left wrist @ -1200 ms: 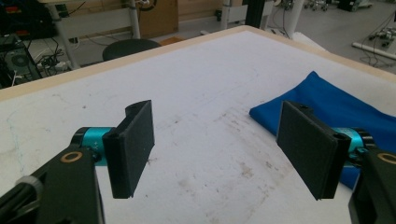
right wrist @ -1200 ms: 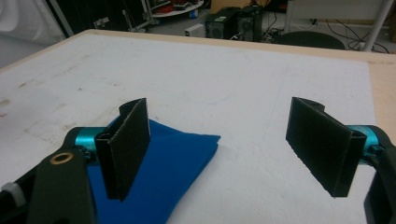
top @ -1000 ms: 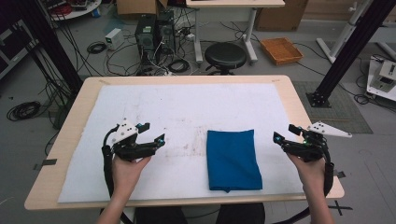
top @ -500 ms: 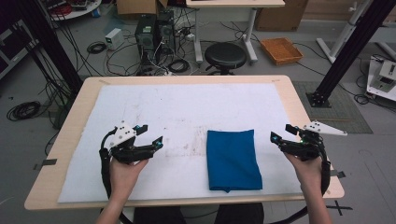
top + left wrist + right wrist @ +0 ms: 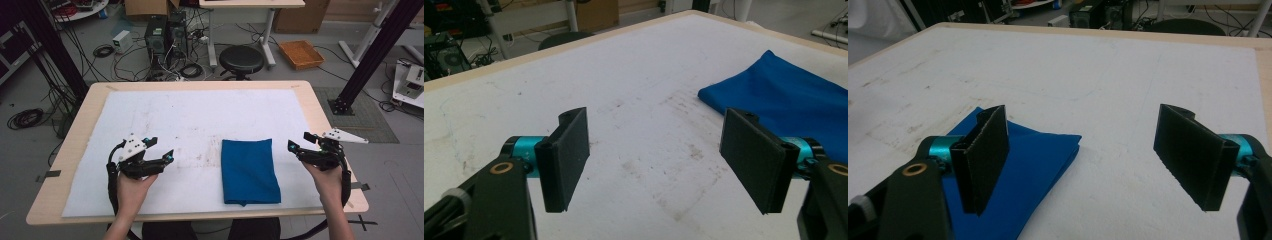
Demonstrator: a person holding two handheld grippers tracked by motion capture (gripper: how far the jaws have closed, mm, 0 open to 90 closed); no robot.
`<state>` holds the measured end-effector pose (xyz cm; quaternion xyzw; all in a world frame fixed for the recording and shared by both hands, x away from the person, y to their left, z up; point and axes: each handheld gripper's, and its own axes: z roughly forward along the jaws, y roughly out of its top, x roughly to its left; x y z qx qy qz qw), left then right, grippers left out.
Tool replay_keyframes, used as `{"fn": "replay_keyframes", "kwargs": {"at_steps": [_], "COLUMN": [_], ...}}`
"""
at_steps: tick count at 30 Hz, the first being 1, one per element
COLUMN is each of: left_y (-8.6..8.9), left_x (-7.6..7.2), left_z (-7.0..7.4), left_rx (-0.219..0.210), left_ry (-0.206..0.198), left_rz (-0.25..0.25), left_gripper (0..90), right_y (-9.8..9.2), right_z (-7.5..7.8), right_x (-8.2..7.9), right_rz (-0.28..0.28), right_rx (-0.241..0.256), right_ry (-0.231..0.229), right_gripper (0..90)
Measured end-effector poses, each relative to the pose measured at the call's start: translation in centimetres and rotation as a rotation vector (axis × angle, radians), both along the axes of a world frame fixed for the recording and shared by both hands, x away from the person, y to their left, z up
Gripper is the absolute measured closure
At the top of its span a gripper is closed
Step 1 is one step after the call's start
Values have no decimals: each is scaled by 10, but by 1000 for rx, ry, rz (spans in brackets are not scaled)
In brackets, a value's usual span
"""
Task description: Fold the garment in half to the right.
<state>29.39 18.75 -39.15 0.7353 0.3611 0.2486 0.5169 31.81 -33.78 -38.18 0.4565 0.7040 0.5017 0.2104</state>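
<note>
I see a soft folded blue cloth rectangle near the stained white tabletop front edge; left claw and right claw both gape wide, empty.

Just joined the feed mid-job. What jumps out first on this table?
A folded blue cloth lies flat on the white mat, right of centre near the front edge. The left gripper and right gripper flank it, jaws wide open and empty, neither touching the cloth.

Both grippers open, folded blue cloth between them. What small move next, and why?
Probably bring the right gripper left to the blue cloth's near edge: its jaws stand wide open and hold nothing, the cloth lies flat, and it is nearer than the left gripper.
</note>
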Motion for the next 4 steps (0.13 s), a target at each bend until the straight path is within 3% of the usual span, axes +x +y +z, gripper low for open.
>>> {"fn": "replay_keyframes", "kwargs": {"at_steps": [4], "left_y": [1], "left_x": [2], "left_z": [-1], "left_rx": [-1], "left_ry": [2], "left_rz": [7], "left_gripper": [281], "right_y": [1], "right_z": [-1], "right_x": [0], "right_rz": [2], "right_rx": [-1], "right_ry": [3], "right_gripper": [218]}}
